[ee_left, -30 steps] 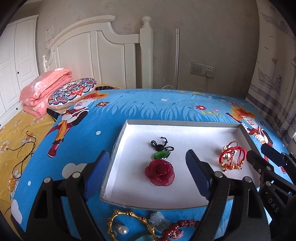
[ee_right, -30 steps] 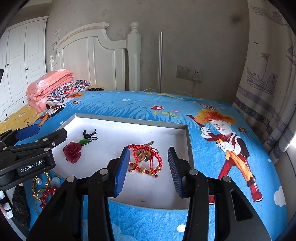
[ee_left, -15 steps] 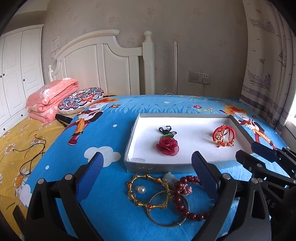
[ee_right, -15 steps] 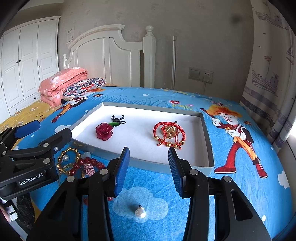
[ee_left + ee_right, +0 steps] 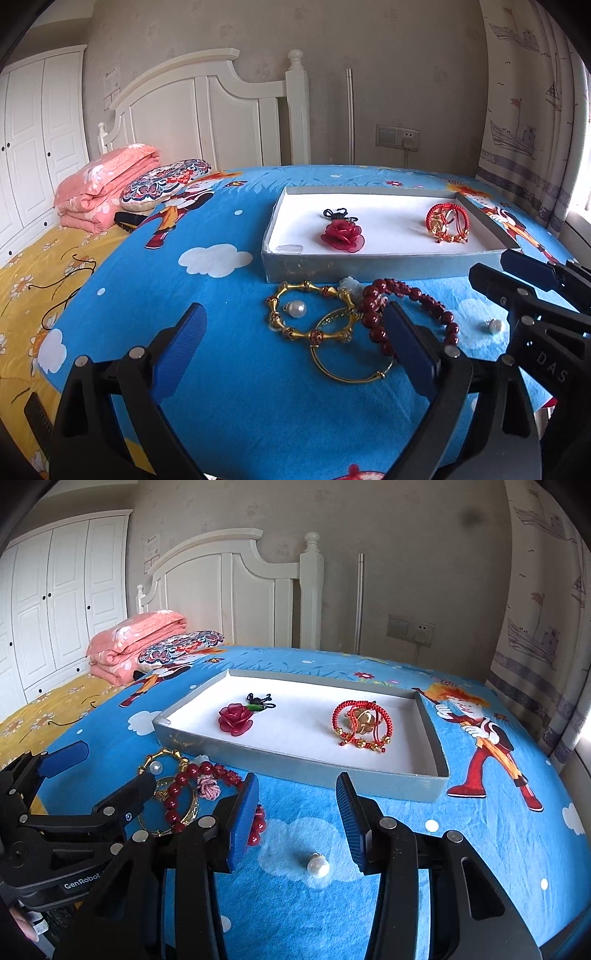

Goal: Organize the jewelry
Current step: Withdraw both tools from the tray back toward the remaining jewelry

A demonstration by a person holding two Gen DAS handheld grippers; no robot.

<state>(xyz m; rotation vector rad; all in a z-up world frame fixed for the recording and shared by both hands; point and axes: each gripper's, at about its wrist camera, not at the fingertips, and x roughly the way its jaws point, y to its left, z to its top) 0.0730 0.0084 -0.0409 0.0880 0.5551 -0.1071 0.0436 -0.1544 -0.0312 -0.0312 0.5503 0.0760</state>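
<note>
Both my grippers hang over the blue cartoon bedsheet (image 5: 229,369), jaws spread, nothing pinched. Left gripper (image 5: 295,336) is wide apart above the loose pile in front of the tray (image 5: 362,264); right gripper (image 5: 295,812) is spread less wide, w/ a pearl earring (image 5: 317,866) on the sheet between and below its fingers, not touching either. In the left view that same pearl shows far right, partly tucked by the right gripper's frame. Tray is a shallow grey box w/ white lining; inside: red rose brooch (image 5: 235,719) w/ a black cord and green bit behind it (can't make out what the green piece is), and a red string bracelet (image 5: 362,722) w/ gold beads, coiled over something gold I can't ID. Outside the tray, just beside its front wall: gold bamboo-link bracelet (image 5: 306,314) w/ a second pearl (image 5: 296,308) lying inside its loop, a thin gold bangle (image 5: 347,365) overlapping it, a dark red bead bracelet (image 5: 410,302) partly hidden behind my left gripper's right finger, and a pale jade-like charm (image 5: 349,284), mostly covered. A pink knot (image 5: 208,784) shows in the right view only. Pile's left part is blocked there by the left gripper's body. Pink quilt (image 5: 107,188) and pillow (image 5: 166,182) sit far back by the headboard (image 5: 207,118).
</note>
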